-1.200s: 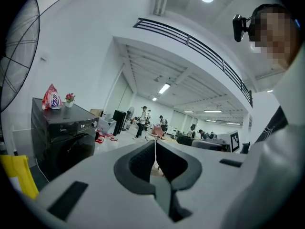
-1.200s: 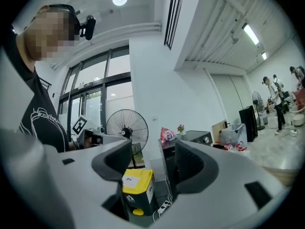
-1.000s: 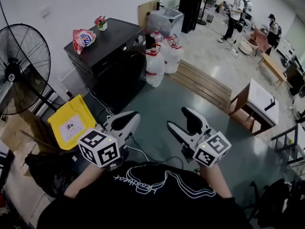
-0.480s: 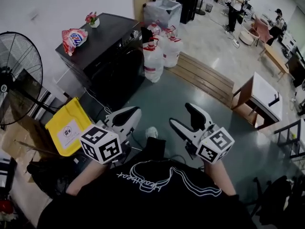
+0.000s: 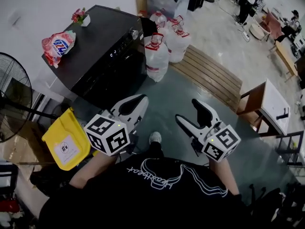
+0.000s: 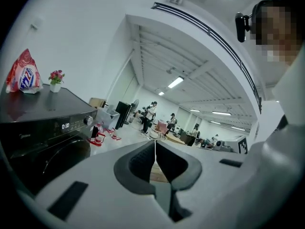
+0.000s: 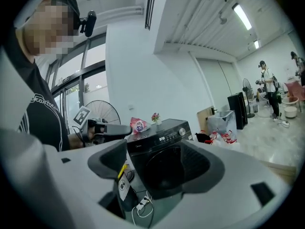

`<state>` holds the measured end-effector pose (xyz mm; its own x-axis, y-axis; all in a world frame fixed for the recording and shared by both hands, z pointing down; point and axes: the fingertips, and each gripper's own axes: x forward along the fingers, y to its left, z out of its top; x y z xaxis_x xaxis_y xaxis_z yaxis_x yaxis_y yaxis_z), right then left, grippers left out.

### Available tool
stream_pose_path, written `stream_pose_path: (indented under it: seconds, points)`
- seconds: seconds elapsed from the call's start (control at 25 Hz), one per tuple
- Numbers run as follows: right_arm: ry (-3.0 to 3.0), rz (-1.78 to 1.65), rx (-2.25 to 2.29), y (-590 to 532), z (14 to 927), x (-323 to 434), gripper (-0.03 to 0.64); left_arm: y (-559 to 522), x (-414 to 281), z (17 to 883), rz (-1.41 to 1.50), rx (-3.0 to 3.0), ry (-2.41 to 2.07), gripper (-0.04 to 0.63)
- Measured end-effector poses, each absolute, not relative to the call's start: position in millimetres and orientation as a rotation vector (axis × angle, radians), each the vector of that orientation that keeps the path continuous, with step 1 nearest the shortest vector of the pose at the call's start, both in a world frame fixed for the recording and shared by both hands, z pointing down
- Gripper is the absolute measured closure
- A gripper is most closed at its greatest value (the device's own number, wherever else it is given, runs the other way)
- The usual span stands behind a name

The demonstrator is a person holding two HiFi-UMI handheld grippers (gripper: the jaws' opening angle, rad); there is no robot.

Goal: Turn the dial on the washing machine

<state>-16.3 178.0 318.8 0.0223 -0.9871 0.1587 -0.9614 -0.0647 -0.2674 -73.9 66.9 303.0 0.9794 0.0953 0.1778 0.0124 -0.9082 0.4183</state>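
Observation:
The black front-loading washing machine (image 5: 97, 56) stands against the wall at upper left, and its round dial (image 5: 135, 33) sits at the right end of the control strip. The dial (image 6: 87, 120) also shows in the left gripper view, and in the right gripper view the dial (image 7: 182, 131) lies between the spread jaws, far off. My left gripper (image 5: 142, 99) is shut and empty, its pads meeting in a thin line (image 6: 155, 146). My right gripper (image 5: 187, 109) is open with nothing between its jaws (image 7: 155, 158). Both hang over the floor, well short of the machine.
A detergent bag (image 5: 58, 43) and a small flower pot (image 5: 78, 17) rest on the machine's top. Large water bottles (image 5: 157, 56) stand to its right, with a wooden pallet (image 5: 209, 75) beyond. A yellow bin (image 5: 66, 140) and a fan (image 5: 12, 104) are at left, a small table (image 5: 271, 104) at right.
The person has stepped toward the washing machine, which now lies nearer and more centred. Both grippers have come forward with them, the right one spread, the left still shut.

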Motion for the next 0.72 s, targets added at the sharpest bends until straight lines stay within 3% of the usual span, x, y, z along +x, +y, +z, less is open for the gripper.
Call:
stream_pose_path:
  seconds: [0.36,0.72]
  points:
    - [2.148,-0.566,-2.203,77,351,88,0.268,-33,23,348,0.340,2.655,0.005,0.584]
    - [2.265,-0.595,-2.152,14,380,108,0.270,-90,31,378,0.352,2.640,-0.148,0.584]
